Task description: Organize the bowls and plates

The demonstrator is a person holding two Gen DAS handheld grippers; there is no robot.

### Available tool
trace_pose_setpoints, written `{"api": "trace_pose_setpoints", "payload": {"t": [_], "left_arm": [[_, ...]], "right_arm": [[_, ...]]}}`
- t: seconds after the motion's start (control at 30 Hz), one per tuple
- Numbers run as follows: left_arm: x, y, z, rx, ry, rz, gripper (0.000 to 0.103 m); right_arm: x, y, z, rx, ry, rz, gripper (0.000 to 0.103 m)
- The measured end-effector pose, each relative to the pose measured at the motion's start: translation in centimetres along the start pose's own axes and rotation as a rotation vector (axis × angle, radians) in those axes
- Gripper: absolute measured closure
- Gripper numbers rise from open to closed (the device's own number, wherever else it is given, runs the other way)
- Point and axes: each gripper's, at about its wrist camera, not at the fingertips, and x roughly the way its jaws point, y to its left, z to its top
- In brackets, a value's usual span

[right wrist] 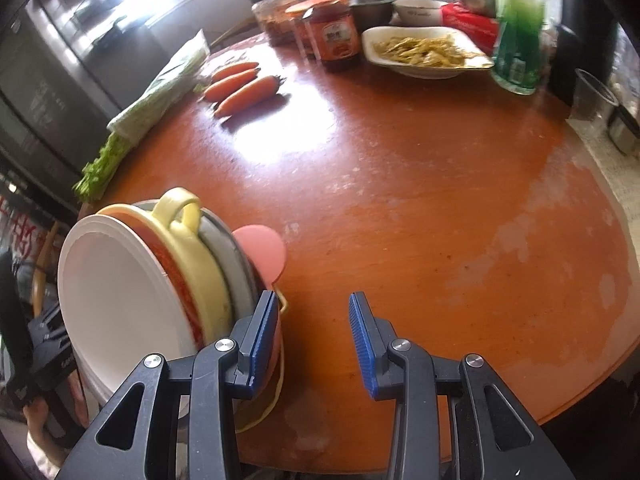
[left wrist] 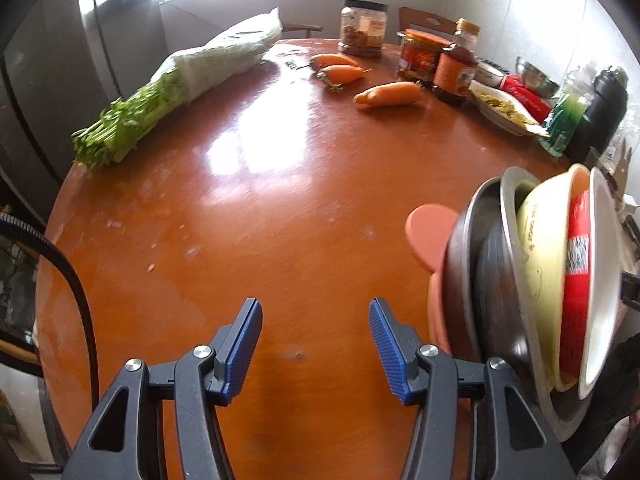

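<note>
A nested stack of dishes (left wrist: 532,280) stands on edge on the round wooden table (left wrist: 280,200). It holds a pink piece (left wrist: 428,236), dark and steel pans, a yellow handled bowl (right wrist: 188,240), a red-orange dish and a white plate (right wrist: 120,304). My left gripper (left wrist: 316,320) is open and empty, just left of the stack. My right gripper (right wrist: 314,316) is open and empty; its left finger (right wrist: 264,328) is right beside the stack's edge, contact unclear.
Several carrots (left wrist: 388,94), bagged celery (left wrist: 180,84), jars and sauce bottles (left wrist: 452,64), a plate of food (right wrist: 428,52), a green bottle (right wrist: 518,36) and steel bowls (right wrist: 372,6) crowd the far side. A plastic cup (right wrist: 592,96) stands at right.
</note>
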Motion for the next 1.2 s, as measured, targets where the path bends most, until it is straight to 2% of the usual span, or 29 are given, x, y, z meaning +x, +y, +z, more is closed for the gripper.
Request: {"api": "trace_pose_setpoints", "payload": {"t": [0.07,0.13,0.23,0.33,0.4,0.57,0.7,0.93,1.03,1.2], "left_arm": [[-0.7,0.4,-0.5,-0.019,-0.022,0.025,0.047],[-1.7,0.8,-1.0,-0.044,-0.047,0.023,0.047],[-3.9,1.3,-1.9,-0.099,-0.1,0.026,0.047],[-6.4,0.9,-3.0,-0.112,-0.143,0.033,0.047],[-8.0,0.3,-3.8,-0.109,-0.17,0.025,0.047],[-10.7,-1.5,-5.9,-0.108,-0.208,-0.031,0.047],[-12.0,-2.4,-7.6,-0.152,-0.229,-0.104,0.047],[-12.7,-3.3,-10.0,-0.212,-0.212,-0.183,0.047],[-13.3,-4.4,-10.9,-0.171,-0.248,-0.131,0.047],[-15.0,-6.2,-12.4,-0.098,-0.358,-0.02,0.047]], "right_arm": [[-0.3,-0.2,-0.4,0.015,-0.013,-0.024,0.065],[-1.4,-0.5,-1.1,0.038,-0.052,-0.033,0.065],[-3.2,-0.1,-2.3,0.034,-0.111,-0.095,0.065],[-5.5,0.7,-4.1,0.037,-0.157,-0.109,0.064],[-6.9,1.5,-5.4,0.019,-0.178,-0.115,0.059],[-10.4,3.9,-8.5,-0.024,-0.24,-0.104,0.056],[-12.3,5.0,-11.0,-0.054,-0.274,-0.078,0.054],[-14.1,4.8,-14.8,-0.044,-0.305,-0.083,0.054],[-14.4,4.6,-16.3,-0.038,-0.315,-0.064,0.054],[-14.3,5.2,-17.8,-0.083,-0.32,-0.052,0.054]]}}
